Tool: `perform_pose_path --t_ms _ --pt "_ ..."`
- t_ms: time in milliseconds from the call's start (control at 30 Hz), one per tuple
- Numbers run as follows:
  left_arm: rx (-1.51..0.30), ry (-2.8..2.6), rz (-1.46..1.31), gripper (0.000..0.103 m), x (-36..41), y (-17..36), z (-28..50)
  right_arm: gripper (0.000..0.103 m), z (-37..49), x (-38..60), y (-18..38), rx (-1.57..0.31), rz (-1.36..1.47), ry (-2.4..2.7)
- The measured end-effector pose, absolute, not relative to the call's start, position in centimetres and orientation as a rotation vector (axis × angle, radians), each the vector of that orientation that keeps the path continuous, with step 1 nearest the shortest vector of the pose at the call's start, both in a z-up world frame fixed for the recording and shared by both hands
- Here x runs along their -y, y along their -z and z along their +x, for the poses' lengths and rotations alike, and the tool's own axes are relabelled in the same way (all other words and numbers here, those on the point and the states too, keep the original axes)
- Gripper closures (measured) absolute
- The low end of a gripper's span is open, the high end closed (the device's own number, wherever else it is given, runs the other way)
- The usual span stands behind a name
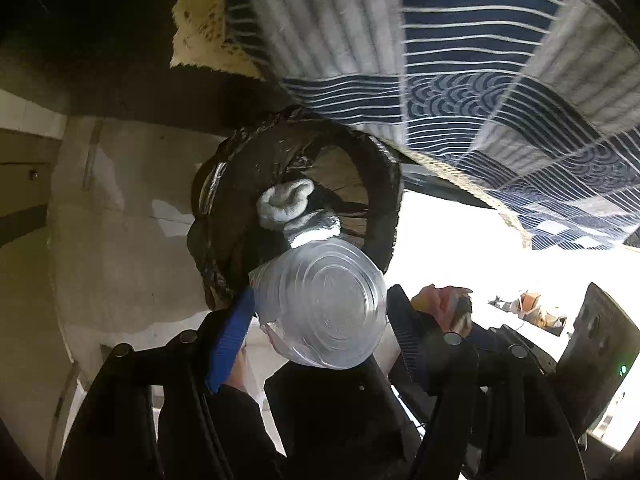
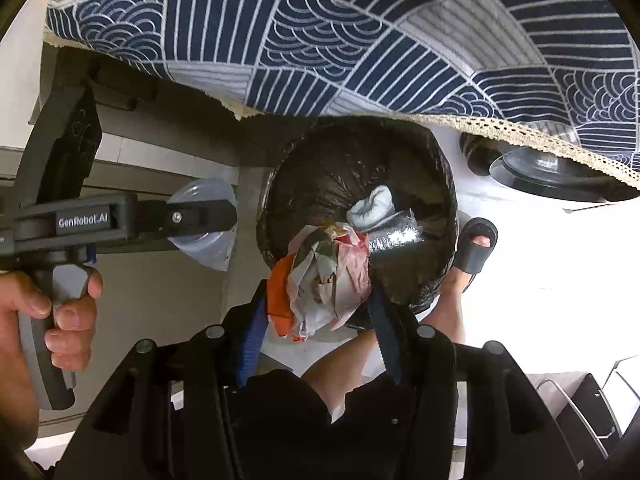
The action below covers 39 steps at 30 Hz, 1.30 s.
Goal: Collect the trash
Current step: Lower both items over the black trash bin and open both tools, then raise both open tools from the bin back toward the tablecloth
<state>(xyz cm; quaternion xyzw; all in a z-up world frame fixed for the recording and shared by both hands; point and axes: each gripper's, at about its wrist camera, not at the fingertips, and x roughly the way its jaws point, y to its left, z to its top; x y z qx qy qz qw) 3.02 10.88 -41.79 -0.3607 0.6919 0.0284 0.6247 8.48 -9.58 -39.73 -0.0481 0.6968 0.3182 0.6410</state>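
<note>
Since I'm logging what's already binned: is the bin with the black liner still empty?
No: a white sock and a silvery wrapper already lie inside the bin.

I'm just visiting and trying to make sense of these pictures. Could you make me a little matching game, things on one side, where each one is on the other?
Things:
1. clear plastic cup
2. crumpled paper
3. white sock
4. patterned cloth

Places:
A. lying inside the bin
B. between the right gripper fingers
C. hanging above the bin
D. between the left gripper fingers

Pairs: 1-D, 2-B, 3-A, 4-C
</note>
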Motion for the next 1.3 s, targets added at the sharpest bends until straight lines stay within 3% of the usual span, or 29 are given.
perform_pose_path --t_ms 67,167,700,1300 --pt "-1.609 -0.088 -0.839 0.035 -11.1 42.4 2.9 0.038 8.3 9.7 39.5 -1.579 -0.108 -0.725" --pt "-1.61 -0.108 -0.839 0.023 -11.6 42.6 2.7 0.033 8.2 9.6 39.6 -1.588 -0.11 -0.73" --pt "-1.59 -0.11 -0.901 0.023 -11.6 41.1 1.2 0.033 7.8 10.6 36.5 -1.573 -0.138 -0.696" --pt "-1.208 0.031 -0.782 0.023 -11.0 23.3 3.6 0.029 9.7 13.5 18.3 -1.193 -0.066 -0.619"
